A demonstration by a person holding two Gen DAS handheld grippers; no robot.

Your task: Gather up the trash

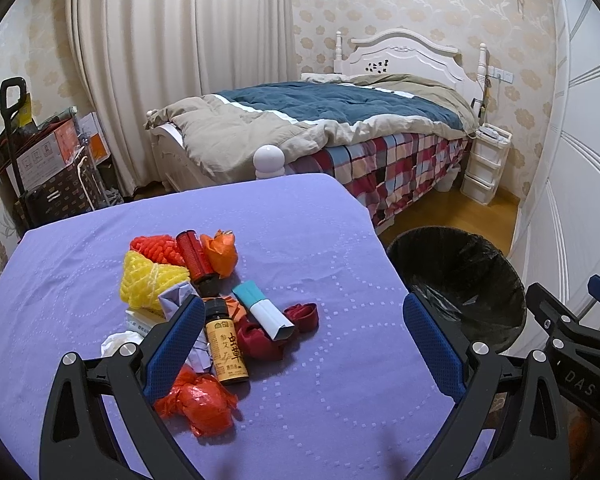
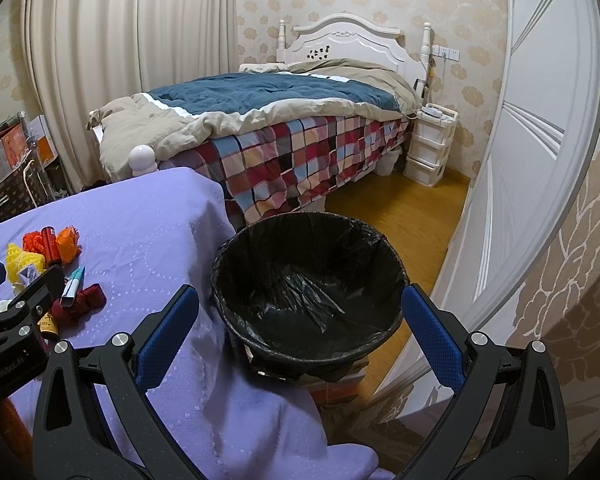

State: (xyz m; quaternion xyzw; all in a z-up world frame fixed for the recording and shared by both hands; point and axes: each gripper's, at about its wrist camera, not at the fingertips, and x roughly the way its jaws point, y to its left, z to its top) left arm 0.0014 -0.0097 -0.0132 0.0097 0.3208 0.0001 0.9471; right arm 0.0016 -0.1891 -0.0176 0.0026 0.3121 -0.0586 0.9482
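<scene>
A home bedroom: made bed [image 1: 332, 120], floral wallpaper [image 1: 440, 4].

The left gripper [image 1: 304, 334] finger hid part of the white paper [image 1: 118, 342]; bottle [image 1: 225, 346] label text was unreadable.

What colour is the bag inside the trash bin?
Black bin bag, clearest in the right wrist view.
</scene>
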